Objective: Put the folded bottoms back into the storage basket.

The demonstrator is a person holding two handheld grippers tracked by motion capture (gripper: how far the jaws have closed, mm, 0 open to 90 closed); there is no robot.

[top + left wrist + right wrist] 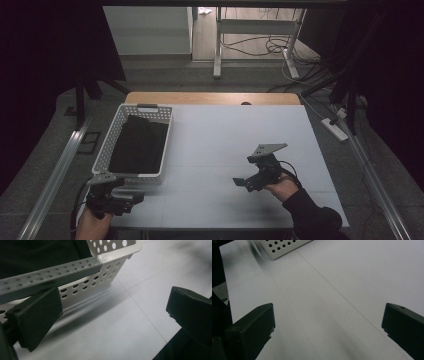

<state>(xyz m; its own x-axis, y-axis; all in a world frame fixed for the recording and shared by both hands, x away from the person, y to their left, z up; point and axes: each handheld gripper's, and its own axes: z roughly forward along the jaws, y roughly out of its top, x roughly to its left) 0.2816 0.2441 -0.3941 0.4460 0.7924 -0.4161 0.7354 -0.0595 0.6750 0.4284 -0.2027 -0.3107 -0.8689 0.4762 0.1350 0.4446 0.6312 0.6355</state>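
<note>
Risk first: left gripper [131, 199] sits just off the basket's [111, 141] near right corner, jaws wide w/ nothing between them, and in the left gripper view one jaw lies close under the rim [117, 252]. A careless push fwd could catch that jaw on the perforated wall and shove or tip the light plastic basket toward the table [240, 135] edge at 9 o'clock, since it already stands near that side. Closing on the rim alone might flex it or let it slip, as the wall looks thin. Right gripper [241, 182] is well apart at abt 4 o'clock on the table, jaws also wide and holding nothing, pointing across bare tabletop toward the basket corner [284, 247]; swinging it in fast could knock the basket from the other side. Basket itself: white, rectangular, rows of round holes in the walls, a handle slot at the far end, upright, at abt 9 o'clock on the table. A dark flat thing [139, 144] lies inside, covering most of the bottom; can't tell what it is.
</note>
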